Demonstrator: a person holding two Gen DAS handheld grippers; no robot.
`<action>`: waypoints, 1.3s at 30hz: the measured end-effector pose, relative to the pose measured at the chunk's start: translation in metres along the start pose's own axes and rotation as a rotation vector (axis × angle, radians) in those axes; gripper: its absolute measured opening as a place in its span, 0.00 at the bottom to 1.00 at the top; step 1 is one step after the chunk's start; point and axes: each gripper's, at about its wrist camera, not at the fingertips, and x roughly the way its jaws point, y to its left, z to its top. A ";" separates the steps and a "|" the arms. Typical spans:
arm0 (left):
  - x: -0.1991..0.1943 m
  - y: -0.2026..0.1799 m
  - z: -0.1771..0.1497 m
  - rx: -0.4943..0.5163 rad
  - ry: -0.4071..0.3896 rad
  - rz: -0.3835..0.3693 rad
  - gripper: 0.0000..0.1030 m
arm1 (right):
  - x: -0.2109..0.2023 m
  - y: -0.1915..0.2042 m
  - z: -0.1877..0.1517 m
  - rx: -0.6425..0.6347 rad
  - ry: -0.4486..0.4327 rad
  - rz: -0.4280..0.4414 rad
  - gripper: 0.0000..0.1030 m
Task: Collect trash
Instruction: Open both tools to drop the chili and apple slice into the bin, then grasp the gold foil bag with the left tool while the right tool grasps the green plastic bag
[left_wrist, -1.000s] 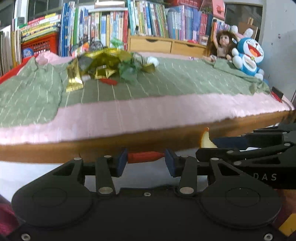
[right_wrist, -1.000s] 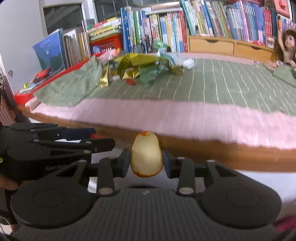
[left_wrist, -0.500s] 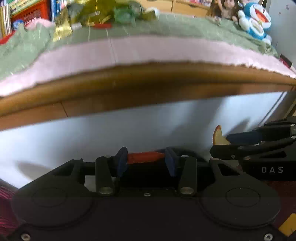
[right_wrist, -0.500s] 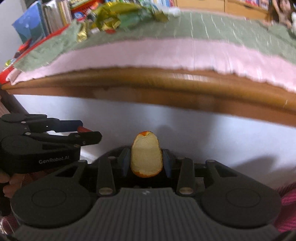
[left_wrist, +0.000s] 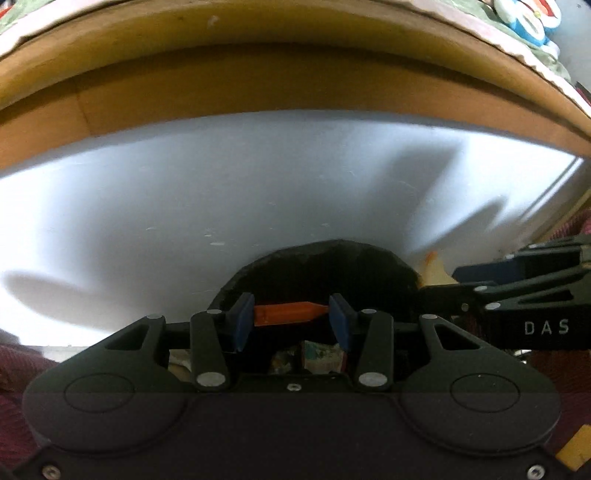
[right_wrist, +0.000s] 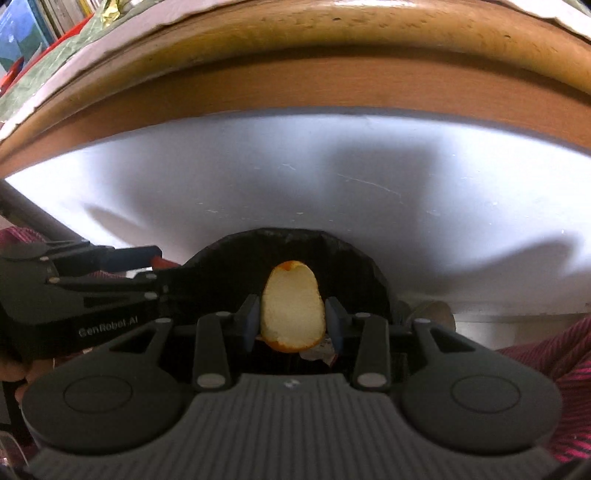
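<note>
My left gripper (left_wrist: 291, 315) hangs over the mouth of a black trash bin (left_wrist: 332, 262), its blue pads pressed on the ends of a thin orange-red wrapper strip (left_wrist: 288, 313); the jaws are opening. Beside it to the right, my right gripper (right_wrist: 291, 317) holds a piece of orange peel (right_wrist: 291, 306) upright over the same bin (right_wrist: 295, 243), pale side towards the camera; its jaws are opening too, with the peel still between the pads. Each gripper appears side-on in the other's view: the right gripper (left_wrist: 443, 282) with its peel (left_wrist: 437, 267), the left gripper (right_wrist: 159, 267) with its strip (right_wrist: 162, 263).
Crumpled wrappers (left_wrist: 319, 356) lie inside the bin. Right behind it a white panel (left_wrist: 258, 192) rises to the wooden table edge (left_wrist: 258, 74), which overhangs both grippers. Dark red striped fabric (right_wrist: 546, 354) lies on either side. A hand (right_wrist: 11, 373) grips the left tool.
Both grippers sank from table height to below the table edge and tipped downward. The black bin has come into view under them. Strip and peel stay between the pads.
</note>
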 end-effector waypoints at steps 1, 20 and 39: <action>0.000 -0.003 -0.001 0.001 0.002 -0.004 0.56 | 0.000 -0.001 0.000 0.004 -0.001 0.003 0.62; -0.007 -0.009 0.001 0.012 -0.027 0.006 0.81 | -0.012 -0.003 0.006 0.016 -0.025 -0.007 0.73; -0.159 0.006 0.070 0.069 -0.566 0.071 0.93 | -0.141 0.012 0.071 -0.199 -0.444 0.022 0.80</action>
